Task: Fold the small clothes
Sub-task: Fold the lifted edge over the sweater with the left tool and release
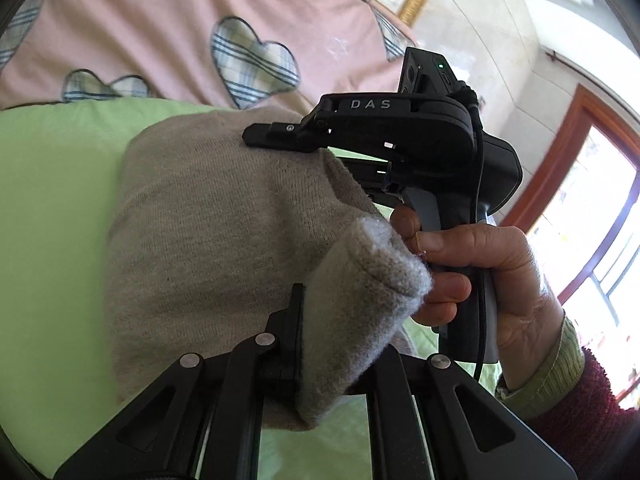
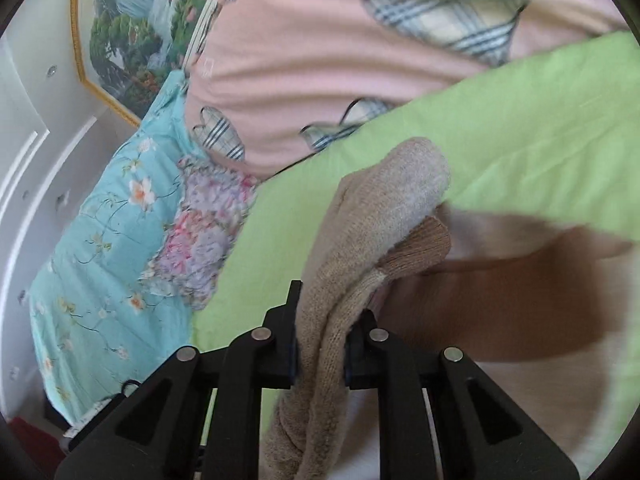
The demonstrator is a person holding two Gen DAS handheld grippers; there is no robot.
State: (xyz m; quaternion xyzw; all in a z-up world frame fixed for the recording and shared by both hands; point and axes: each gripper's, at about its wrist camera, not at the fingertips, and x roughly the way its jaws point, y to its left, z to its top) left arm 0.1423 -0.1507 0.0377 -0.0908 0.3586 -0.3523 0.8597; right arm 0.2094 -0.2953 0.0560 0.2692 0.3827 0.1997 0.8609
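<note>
A small beige knit garment lies spread over the green sheet. My left gripper is shut on a bunched edge of it, with the fleecy grey inside showing. My right gripper, held by a hand, sits at the garment's far edge in the left wrist view. In the right wrist view my right gripper is shut on a thick fold of the same garment, lifted off the sheet. The rest of the garment trails blurred at the right.
A pink quilt with plaid hearts lies behind the green sheet and also shows in the right wrist view. A blue floral blanket lies to the left. A framed painting hangs on the wall. A window is at the right.
</note>
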